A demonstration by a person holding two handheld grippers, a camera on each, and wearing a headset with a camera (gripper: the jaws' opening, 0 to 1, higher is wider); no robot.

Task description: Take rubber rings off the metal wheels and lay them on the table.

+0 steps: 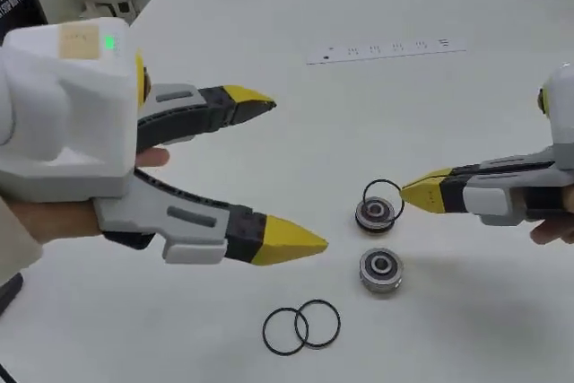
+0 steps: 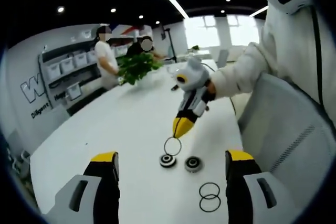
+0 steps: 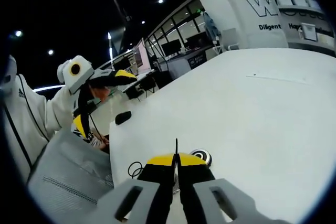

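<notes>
left gripper (image 1: pixel 278 172): held at the left of the bench, long axis pointing right, jaws wide apart with nothing between them.
loose rings (image 1: pixel 301 326): two black rubber rings lying flat on the table (image 1: pixel 269 24), overlapping one another, nearest the person of all the parts.
near wheel (image 1: pixel 380 270): metal wheel lying flat, up and right of the loose rings; no gripper touched it.
far wheel (image 1: pixel 375 213): second metal wheel, flat, just beside the near wheel on the side away from the person.
held ring (image 1: pixel 383 201): thin black loop standing up over the far wheel, pinched at its right edge; whether its lower edge touched the wheel could not be told.
right gripper (image 1: pixel 421 193): entered from the right, long axis roughly level and pointing left, jaws together and clamped on the held ring; in the right gripper view the ring rose edge-on from the closed tips.
governing relation: the held ring sat at the right gripper's tips, with the loose rings down and left of it, toward the person. The right gripper was much the nearer. The step in hand was judged to be drawing the ring clear of the far wheel, to be laid beside the pair.
</notes>
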